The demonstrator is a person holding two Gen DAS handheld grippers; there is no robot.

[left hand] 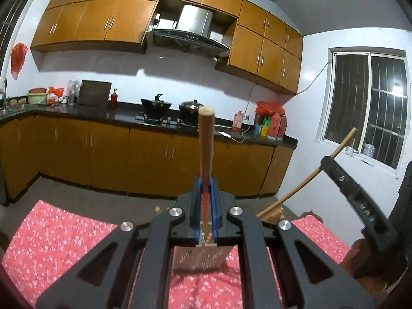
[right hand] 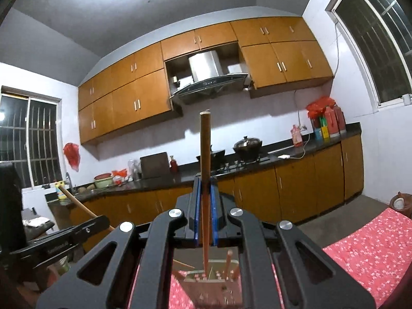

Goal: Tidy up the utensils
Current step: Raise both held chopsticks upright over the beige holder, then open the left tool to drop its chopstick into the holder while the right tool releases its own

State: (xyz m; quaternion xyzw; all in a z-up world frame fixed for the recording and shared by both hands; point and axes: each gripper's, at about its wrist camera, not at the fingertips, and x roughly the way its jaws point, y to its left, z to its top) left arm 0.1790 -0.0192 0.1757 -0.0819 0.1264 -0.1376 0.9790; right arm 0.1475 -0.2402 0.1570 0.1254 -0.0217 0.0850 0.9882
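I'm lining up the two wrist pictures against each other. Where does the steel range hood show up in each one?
Left wrist: the range hood sits upper centre, between the wooden wall cabinets.
Right wrist: the range hood sits just above centre, tilted, in the same gap.
Shared landmark: the lidded pot on the stove below it.

Utensil holder (right hand: 213,280) on the tablecloth (right hand: 365,252), before the counter (right hand: 283,152).

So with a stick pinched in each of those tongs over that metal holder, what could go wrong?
The right tongs pinch their chopstick in a narrow grip, so it could pivot and miss the holder. The left tongs hold a thicker wooden handle nearby; the two tools could knock together or tip the holder.
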